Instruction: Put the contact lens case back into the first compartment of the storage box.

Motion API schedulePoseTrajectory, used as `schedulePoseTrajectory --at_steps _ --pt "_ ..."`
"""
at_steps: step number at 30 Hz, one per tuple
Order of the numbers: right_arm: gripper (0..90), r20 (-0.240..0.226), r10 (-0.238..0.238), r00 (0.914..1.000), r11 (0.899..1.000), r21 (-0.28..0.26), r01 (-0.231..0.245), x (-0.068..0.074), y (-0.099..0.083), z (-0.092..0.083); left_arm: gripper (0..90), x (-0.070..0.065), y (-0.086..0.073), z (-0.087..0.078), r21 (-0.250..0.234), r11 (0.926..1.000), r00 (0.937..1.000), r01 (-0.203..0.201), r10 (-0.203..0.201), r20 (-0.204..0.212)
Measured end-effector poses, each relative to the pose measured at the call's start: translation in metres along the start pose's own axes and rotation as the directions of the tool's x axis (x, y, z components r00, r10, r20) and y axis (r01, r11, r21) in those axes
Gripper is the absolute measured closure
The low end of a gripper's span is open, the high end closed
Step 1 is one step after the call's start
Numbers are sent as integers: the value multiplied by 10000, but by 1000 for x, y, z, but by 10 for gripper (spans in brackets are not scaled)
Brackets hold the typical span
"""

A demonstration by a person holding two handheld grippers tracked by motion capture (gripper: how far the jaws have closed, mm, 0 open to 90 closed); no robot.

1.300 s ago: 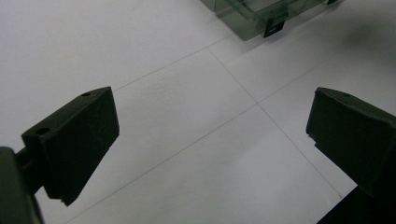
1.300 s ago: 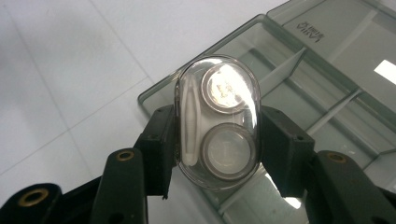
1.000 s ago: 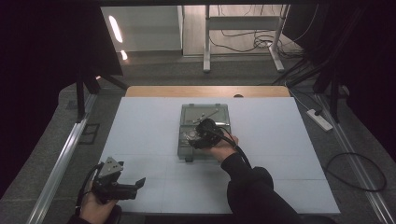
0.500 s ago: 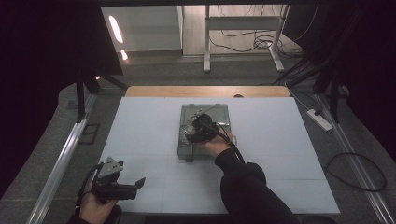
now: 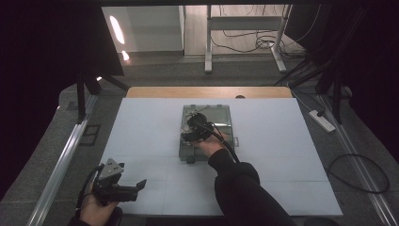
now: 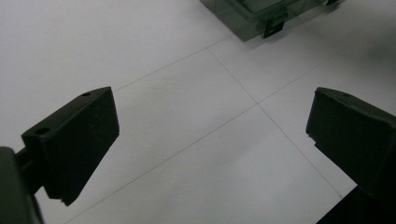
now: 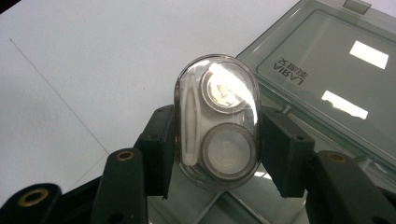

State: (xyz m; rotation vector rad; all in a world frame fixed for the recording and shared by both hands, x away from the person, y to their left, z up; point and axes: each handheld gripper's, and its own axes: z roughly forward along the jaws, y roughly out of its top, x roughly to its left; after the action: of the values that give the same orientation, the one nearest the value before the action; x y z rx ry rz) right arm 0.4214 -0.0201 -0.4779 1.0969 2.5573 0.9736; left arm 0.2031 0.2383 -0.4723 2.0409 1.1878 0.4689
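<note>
Holding a clear oval case (image 7: pixel 216 122) in the right gripper (image 7: pixel 216 140), both black pads pinching its long sides, one on each flank. Showing two round wells through the case's transparent lid, one above the other, with a white strip curving down beside them. Catching a bright glare on the upper well. Hanging just over a smoky grey box (image 7: pixel 327 79), the box's tinted lid lying open behind the case and carrying printed lettering and two white reflections.

Sitting over the box (image 5: pixel 221 113) in the high view, the right gripper (image 5: pixel 195 129) and its hand (image 5: pixel 209 146) covering much of the middle of the box, a black sleeve (image 5: pixel 244 193) running back to the near edge and a cable trailing along the arm. Resting near the centre of the white table (image 5: pixel 282 141), the box, with a small dark latch at its near rim.

Waiting well apart at the near left corner, the left gripper (image 5: pixel 129 188), gripped in the left hand (image 5: pixel 96 207), grey three-cornered plate on top. Standing wide apart, its jaws, nothing between them but bare white tabletop (image 6: pixel 201 140) crossed by thin seam lines. Peeking in at the top of the left gripper view, a corner of the grey box (image 6: pixel 261 14) and its latch.
</note>
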Motion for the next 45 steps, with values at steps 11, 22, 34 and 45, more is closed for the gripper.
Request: schedulePoseTrajectory --at_steps 11,22,34,45 --pt "487 169 271 9995 9996 -2 -271 4 4 11 26 0 0 0 -34 10000 10000 14 -14 10" --pt "484 373 401 9985 9992 -2 -402 4 3 19 26 0 -1 0 -52 10000 10000 -1 1 14" --pt "396 668 47 9978 10000 -15 -46 9 2 17 26 0 -1 -1 -42 10000 10000 -28 28 7" --pt "308 616 -333 9975 9992 230 319 8 2 14 25 0 -1 -1 -44 10000 10000 -28 28 6"
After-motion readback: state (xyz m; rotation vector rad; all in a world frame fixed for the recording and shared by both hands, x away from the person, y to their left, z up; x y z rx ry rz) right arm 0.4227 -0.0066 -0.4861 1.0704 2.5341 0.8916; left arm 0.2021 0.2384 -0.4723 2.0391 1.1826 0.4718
